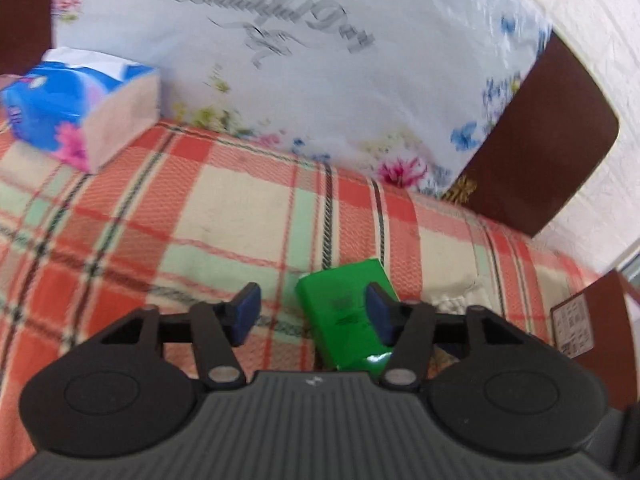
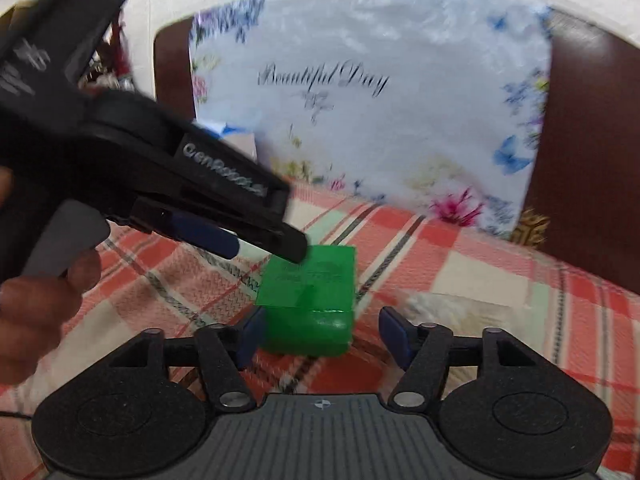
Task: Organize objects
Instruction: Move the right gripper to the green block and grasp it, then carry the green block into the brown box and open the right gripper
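Two claws over one plaid-covered seat [image 1: 224, 200], both with jaws spread and gripping nothing. Item 1: green box [image 2: 312, 300], lying flat on the plaid cover near its front, well apart from the backrest. Item 2: right claw [image 2: 320, 334], jaws either side of the green box's near end; the left pad looks to be touching or just beside the box's corner, though blur makes this uncertain, while the right pad stands clear with open cloth between. Item 3: left claw [image 1: 314, 314], seen from its own camera with its right pad over the green box [image 1: 344, 316] and bare plaid between the pads; in the right wrist view its tip overlaps the box's far left corner, held by a hand [image 2: 36, 304]. Item 4: blue tissue box [image 1: 80, 108], at the seat's far left, against the floral cushion [image 1: 320, 72]. Item 5: brown backrest [image 1: 548, 136], bounding the cushion. Open plaid lies between the tissue box and the green box.
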### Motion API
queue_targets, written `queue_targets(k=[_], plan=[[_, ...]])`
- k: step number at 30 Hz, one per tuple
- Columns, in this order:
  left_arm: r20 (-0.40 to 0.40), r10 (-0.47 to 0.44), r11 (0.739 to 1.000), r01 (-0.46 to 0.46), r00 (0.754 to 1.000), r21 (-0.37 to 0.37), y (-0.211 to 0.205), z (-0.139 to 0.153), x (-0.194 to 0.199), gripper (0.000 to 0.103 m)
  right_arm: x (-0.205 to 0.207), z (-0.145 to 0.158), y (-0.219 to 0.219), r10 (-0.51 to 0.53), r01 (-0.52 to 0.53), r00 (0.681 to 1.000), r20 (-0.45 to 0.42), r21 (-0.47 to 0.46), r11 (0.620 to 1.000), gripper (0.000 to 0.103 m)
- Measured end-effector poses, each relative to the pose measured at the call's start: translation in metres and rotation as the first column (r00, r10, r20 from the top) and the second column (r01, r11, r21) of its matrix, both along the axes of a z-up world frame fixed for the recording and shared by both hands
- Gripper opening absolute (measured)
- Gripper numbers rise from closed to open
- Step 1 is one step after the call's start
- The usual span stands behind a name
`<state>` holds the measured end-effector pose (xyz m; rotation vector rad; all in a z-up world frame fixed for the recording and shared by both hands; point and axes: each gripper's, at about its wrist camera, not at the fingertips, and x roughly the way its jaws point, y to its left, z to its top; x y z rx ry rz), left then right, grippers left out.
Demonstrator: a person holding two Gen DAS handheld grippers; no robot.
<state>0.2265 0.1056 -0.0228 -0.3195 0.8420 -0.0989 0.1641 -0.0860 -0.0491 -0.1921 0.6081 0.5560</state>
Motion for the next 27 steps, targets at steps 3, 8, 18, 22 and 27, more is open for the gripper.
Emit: queue_targets(k=[3,8,18,22,27], plan=[[-0.008,-0.014,1.0,0.014,1.0,-0.004,-0.008,-0.016,0.005,0.057,0.021,-0.004,0.01,-0.021,0.024,0.996,-0.083,0.033,0.999,0.069],[0.01,-0.038,0.999,0.038,0.999,-0.023,-0.013,-0.017,-0.007,0.032,0.012,0.0,0.015,-0.021,0.02,0.998,-0.065,-0.026,0.999,0.061],[0.079,-0.062,0.996,0.066,0.995,-0.054,-0.035,0.015,-0.112,0.031,-0.1,0.024,-0.023,-0.041,0.041,0.998,0.05,0.004,0.999,0.061],[0.189,-0.149,0.988,0.153,0.971,-0.008,-0.081,0.059,-0.13,0.031,-0.128,0.056,-0.063,-0.142,0.136,0.972,0.185,0.045,0.99,0.061],[0.302,-0.338,0.94,0.337,0.891,0.057,-0.174,0.105,-0.135,0.031,-0.144,0.091,-0.147,-0.327,0.309,0.895,0.304,0.107,0.945,0.061]])
